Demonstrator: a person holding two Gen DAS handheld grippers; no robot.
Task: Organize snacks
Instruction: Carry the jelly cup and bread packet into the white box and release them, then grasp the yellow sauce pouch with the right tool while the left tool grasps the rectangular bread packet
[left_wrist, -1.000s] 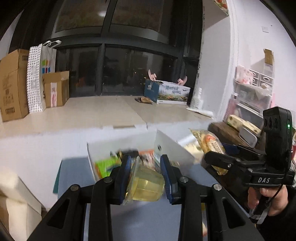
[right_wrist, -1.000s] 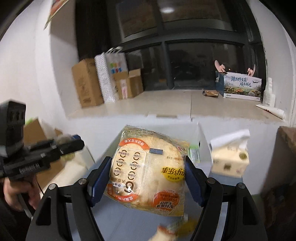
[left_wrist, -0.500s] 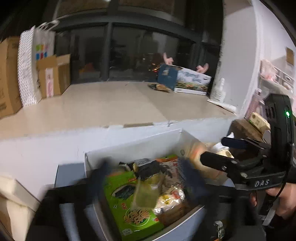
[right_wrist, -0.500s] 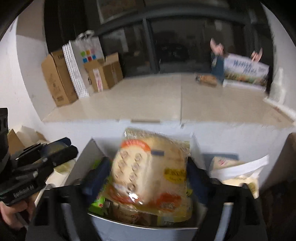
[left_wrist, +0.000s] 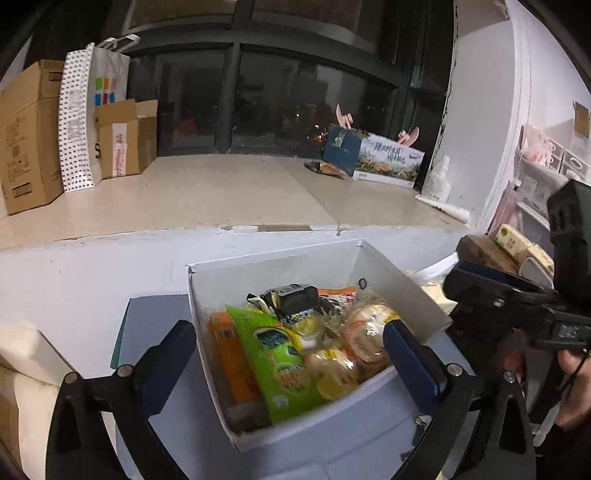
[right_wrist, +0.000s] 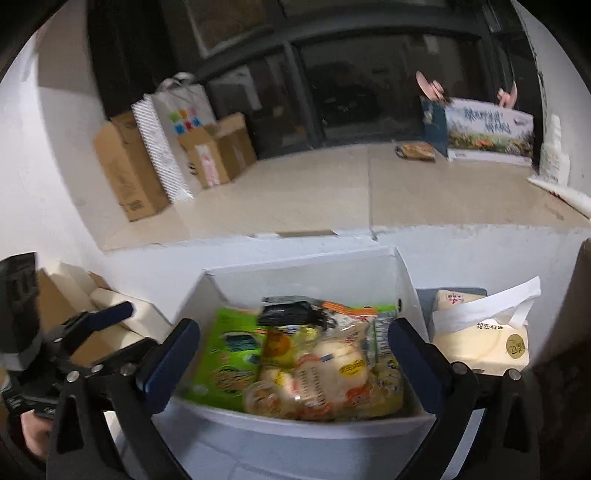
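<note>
A white open box (left_wrist: 280, 254) on a grey mat holds several snacks: a green packet (left_wrist: 280, 362), an orange packet (left_wrist: 229, 354), a clear yellow jelly cup (left_wrist: 332, 373) and a wrapped bread bun (left_wrist: 365, 332). My left gripper (left_wrist: 284, 336) hangs just over the box's near edge, wide open and with nothing between its blue pads. The right gripper (right_wrist: 293, 336) stands the same way over the box (right_wrist: 295, 269), open above the bread bun (right_wrist: 332, 369) and the green packet (right_wrist: 229, 354). Each gripper shows at the edge of the other's view.
A tissue pack (right_wrist: 480, 339) with a sheet pulled up sits right of the box. On the pale ledge behind stand cardboard boxes (left_wrist: 29, 136), a spotted paper bag (left_wrist: 85, 118) and a blue printed carton (left_wrist: 373, 157). A person's hand (left_wrist: 572, 387) holds the right gripper.
Both grippers opened. The left let go of the jelly cup and the right let go of the bread bun; both now lie in the box. Both hands moved forward over the box.
</note>
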